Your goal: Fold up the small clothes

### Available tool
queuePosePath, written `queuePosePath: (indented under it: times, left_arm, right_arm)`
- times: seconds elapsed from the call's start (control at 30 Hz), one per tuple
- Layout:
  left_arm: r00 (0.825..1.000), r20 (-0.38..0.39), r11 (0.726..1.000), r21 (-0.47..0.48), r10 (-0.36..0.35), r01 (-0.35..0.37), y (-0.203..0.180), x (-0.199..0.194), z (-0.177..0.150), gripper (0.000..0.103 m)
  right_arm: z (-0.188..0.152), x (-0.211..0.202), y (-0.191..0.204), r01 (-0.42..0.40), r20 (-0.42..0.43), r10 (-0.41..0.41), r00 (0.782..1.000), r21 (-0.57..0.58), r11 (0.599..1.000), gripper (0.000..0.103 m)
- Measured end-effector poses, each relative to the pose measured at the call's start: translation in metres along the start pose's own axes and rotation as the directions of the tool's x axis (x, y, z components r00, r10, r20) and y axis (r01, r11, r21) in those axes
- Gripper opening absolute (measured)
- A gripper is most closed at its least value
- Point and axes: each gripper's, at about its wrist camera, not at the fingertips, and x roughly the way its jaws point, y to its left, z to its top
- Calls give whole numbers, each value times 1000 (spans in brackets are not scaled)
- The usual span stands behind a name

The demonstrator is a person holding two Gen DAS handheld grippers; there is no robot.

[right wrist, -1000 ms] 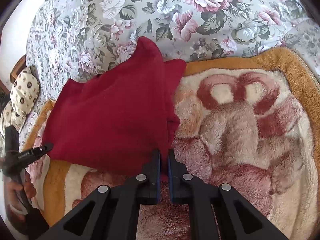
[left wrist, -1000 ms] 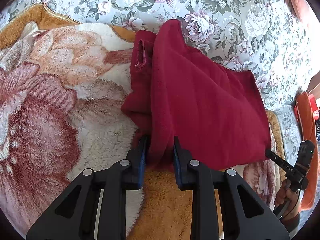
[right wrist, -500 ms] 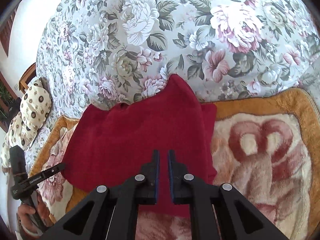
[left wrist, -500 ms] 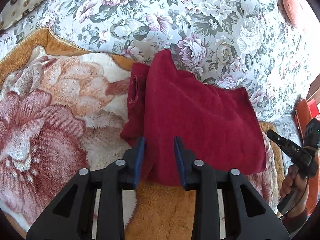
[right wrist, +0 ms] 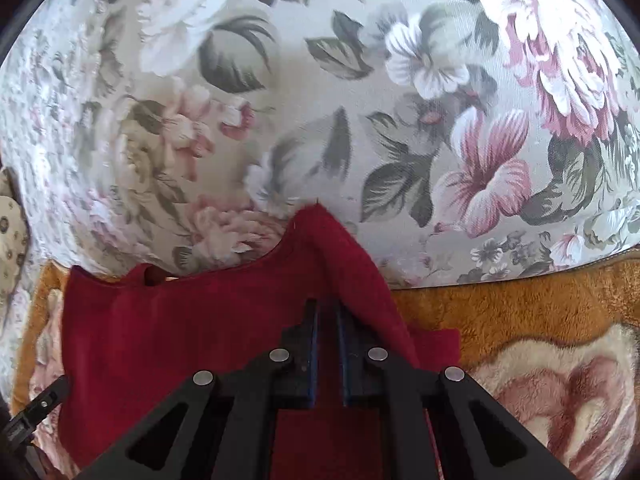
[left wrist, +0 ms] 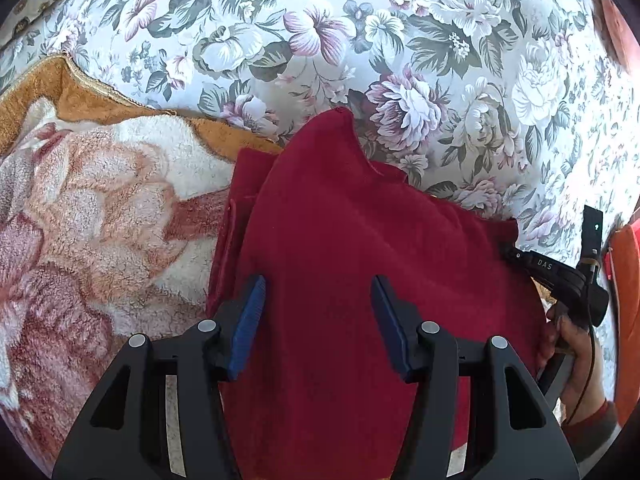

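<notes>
A dark red garment (left wrist: 360,220) lies folded across a fluffy blanket (left wrist: 100,200) and a floral sheet (left wrist: 400,40). My left gripper (left wrist: 318,284) hovers over its near part. Its jaws are opening, with cloth seen beneath the gap and the blue pads (left wrist: 248,316) clear of it. My right gripper (right wrist: 326,308) is shut on a raised fold of the garment (right wrist: 180,328), which tents along the right finger to a peak. In the left wrist view the right gripper (left wrist: 516,254) meets the garment's right edge, held by a hand (left wrist: 572,340). The left gripper's tip (right wrist: 36,404) shows at the lower left.
The tan-edged blanket (right wrist: 520,320) with its pink pattern covers the near part of the bed. The floral sheet (right wrist: 320,80) stretches beyond it. An orange object (left wrist: 628,280) sits at the right edge, and a spotted cushion (right wrist: 8,232) lies at the far left.
The left jaws have spread wide and let go of the garment's edge. Both grippers have moved forward over the garment, the right much farther, carrying its fold towards the floral sheet.
</notes>
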Motion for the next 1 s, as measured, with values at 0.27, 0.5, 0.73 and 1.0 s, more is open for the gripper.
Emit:
queuePosePath:
  times: [0.27,0.5,0.73,1.0]
  left_arm:
    - [1000,28,1000,26,9,-10,0,-1,-3,54]
    - [999,35,999,28,26,-27,-3,-4,-6,54]
    - [999,36,998,61,33,-35,-5,-3,-7,55]
    - [999,41,995,-102,-17,21,26,-53,-27,73]
  right_arm:
    - [-10,-19,3,-1,23,1,1000,15,1000,7]
    - [-29,-32,58,-119,-21,118,993,-73,990,12]
    - [-40,-1,81,-38,-82,27,996,-127,991,20]
    - [-31,-47,153,-213,-75,202,976,-203,956,24]
